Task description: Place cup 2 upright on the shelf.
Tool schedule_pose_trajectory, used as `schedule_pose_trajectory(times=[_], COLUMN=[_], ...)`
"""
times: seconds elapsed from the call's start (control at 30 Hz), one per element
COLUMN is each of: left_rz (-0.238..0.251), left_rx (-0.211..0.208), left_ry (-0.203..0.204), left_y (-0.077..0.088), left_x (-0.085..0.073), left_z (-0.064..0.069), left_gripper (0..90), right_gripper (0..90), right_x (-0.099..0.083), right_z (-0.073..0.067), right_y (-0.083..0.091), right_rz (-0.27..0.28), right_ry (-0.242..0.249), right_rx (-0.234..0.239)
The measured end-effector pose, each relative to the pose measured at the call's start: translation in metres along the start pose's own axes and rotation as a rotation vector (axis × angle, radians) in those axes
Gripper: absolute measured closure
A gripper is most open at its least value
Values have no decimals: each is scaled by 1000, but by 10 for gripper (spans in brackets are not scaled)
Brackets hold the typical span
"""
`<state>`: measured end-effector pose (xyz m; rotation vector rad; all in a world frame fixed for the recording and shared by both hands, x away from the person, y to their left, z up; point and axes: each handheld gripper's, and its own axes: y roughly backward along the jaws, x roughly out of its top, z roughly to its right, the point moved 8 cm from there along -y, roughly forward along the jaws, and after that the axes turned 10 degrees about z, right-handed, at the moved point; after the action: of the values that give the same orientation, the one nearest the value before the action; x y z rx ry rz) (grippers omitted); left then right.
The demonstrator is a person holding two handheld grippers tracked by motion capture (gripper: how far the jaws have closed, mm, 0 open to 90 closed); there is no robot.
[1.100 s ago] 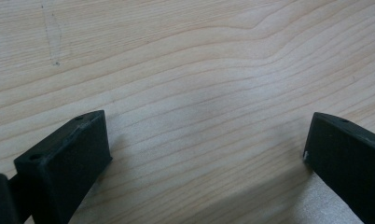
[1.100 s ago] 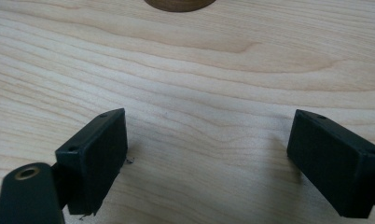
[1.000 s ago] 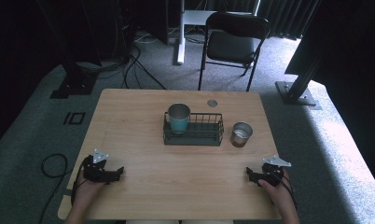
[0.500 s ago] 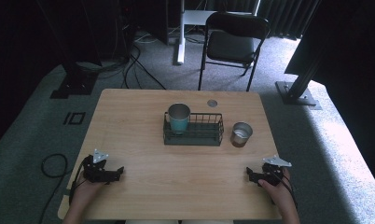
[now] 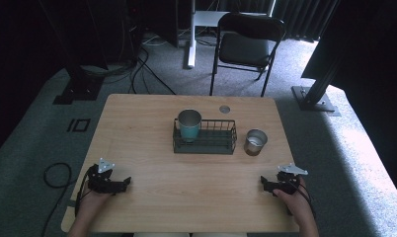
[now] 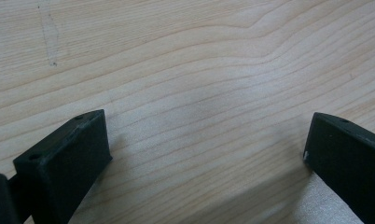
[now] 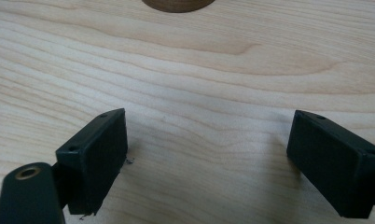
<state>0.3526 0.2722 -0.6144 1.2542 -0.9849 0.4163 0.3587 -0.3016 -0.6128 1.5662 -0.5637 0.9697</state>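
Cups first: nothing about them has changed in the last second, and neither have I moved.

My left gripper (image 5: 127, 181) rests on the table (image 5: 186, 202), well apart from the basket (image 5: 206, 148), off its near-left corner. Its jaws are spread wide over bare wood in the left gripper view (image 6: 206, 154).

The teal cup (image 5: 189, 126) stands upright inside the basket at its left end. The steel cup (image 5: 255, 142) stands upright on the table just beside the basket's right end, apart from it.

My right gripper (image 5: 262, 183) lies off the basket's near-right corner, nearer the steel cup, with its jaws equally released and holding nothing (image 7: 206, 154). A brown round edge (image 7: 177, 3) shows ahead of it; possibly a mark in the wood, I cannot tell.

With no change, I judge the work not yet begun; the steel cup looks like the likely first reach.
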Motion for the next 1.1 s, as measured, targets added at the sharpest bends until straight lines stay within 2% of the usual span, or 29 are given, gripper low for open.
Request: schedule_pose_trajectory(times=[0.2,0.7,0.93,1.1], left_rz=[0,0,0,0], left_rx=[-7,-9,-9,-9], left_ry=[-6,-8,-8,-8], left_y=[0,0,0,0], left_x=[0,0,0,0], left_z=[0,0,0,0], left_gripper=[8,8,9,8], right_gripper=[120,131,131,131], right_x=[3,24,37,53], right_z=[-3,-7,-5,-6], right_y=[-3,-9,-15,-19], right_rz=[3,71,106,152], right_ry=[10,-9,-14,-9], right_rx=[9,26,18,24])
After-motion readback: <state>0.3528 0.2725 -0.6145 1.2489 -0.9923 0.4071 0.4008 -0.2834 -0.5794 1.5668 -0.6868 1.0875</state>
